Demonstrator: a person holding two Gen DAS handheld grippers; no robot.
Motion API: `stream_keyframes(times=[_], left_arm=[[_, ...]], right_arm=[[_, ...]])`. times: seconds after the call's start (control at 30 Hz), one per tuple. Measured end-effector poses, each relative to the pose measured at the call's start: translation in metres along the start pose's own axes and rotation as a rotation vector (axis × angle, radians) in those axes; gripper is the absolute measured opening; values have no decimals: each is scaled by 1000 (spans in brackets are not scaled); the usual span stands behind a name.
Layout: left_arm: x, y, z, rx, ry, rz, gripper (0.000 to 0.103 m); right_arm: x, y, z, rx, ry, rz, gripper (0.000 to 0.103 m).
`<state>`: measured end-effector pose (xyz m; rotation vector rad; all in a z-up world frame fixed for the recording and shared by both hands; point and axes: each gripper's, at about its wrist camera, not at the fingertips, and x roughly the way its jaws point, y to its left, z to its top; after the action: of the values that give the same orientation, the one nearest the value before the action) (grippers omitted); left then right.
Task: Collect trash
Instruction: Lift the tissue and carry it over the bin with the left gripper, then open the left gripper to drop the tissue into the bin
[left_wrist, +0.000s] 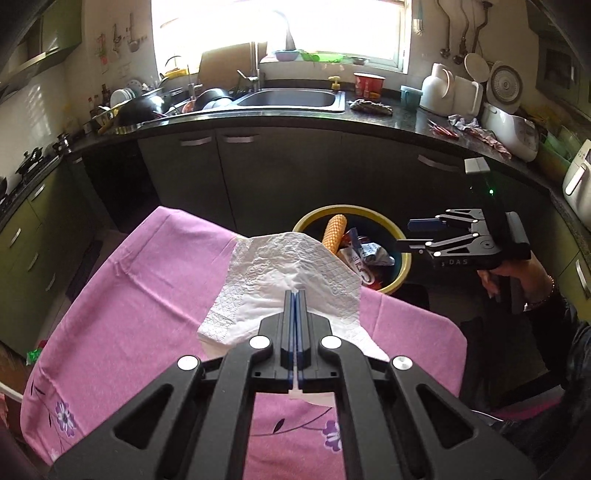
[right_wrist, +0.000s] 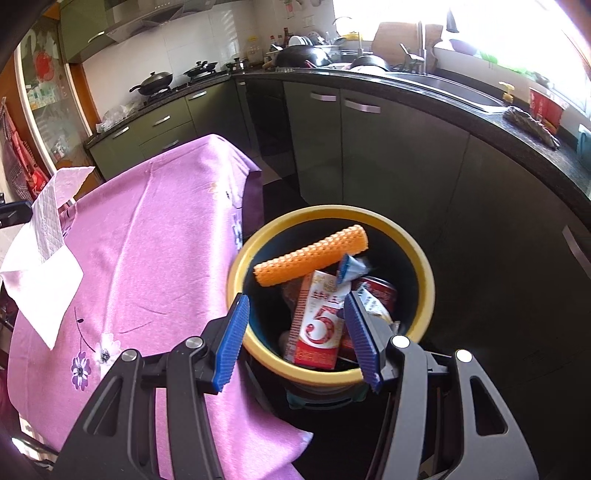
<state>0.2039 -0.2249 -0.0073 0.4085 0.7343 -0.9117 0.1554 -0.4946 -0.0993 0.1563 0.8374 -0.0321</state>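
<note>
We hold the left gripper (left_wrist: 295, 295) pressed together on a white paper napkin (left_wrist: 280, 280), a soft, embossed sheet with a quilted border that drapes in folds over the pink cloth (left_wrist: 129, 314). In the right wrist view the same napkin (right_wrist: 48, 266) shows at the far left edge, hanging in a limp, creased flap.

Our right gripper (right_wrist: 295, 332) hangs with its ribbed blue pads (right_wrist: 232, 343) spread apart, holding nothing, just above the near rim of the trash bin (right_wrist: 236, 266). The bin is round, with a smooth yellow lip and a dark inside. In it lie an orange foam net sleeve (right_wrist: 314, 254), tubular and honeycombed, a glossy red and white carton (right_wrist: 317, 325) printed with a large 5, a crumpled blue and white wrapper (right_wrist: 351, 266) and a red can (right_wrist: 380, 291).

The surface is covered by the pink cloth, a satin-like fabric with purple flowers (right_wrist: 79, 367) printed near its edge; it falls over the corner just beside the bin. Around us runs a dark stone counter (left_wrist: 406, 118) above grey-green cabinet doors (left_wrist: 184, 173) with metal handles, a steel sink (left_wrist: 291, 99) under a bright window (left_wrist: 277, 26), and black pans (right_wrist: 155, 81) on the stove.
</note>
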Motion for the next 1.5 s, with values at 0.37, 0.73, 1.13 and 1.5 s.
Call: stream_keyframes(times=[0.37, 0.73, 1.13, 1.5], left_arm=[[75, -57, 88, 132, 2, -108, 1], [178, -90, 135, 103, 16, -158, 1], [255, -107, 75, 146, 296, -99, 63], [135, -80, 42, -17, 81, 31, 81]], right_arm=[[-19, -53, -13, 83, -21, -46, 54], [-39, -91, -18, 130, -33, -102, 54], [-26, -93, -17, 136, -17, -78, 54], [-42, -69, -27, 99, -24, -42, 59]])
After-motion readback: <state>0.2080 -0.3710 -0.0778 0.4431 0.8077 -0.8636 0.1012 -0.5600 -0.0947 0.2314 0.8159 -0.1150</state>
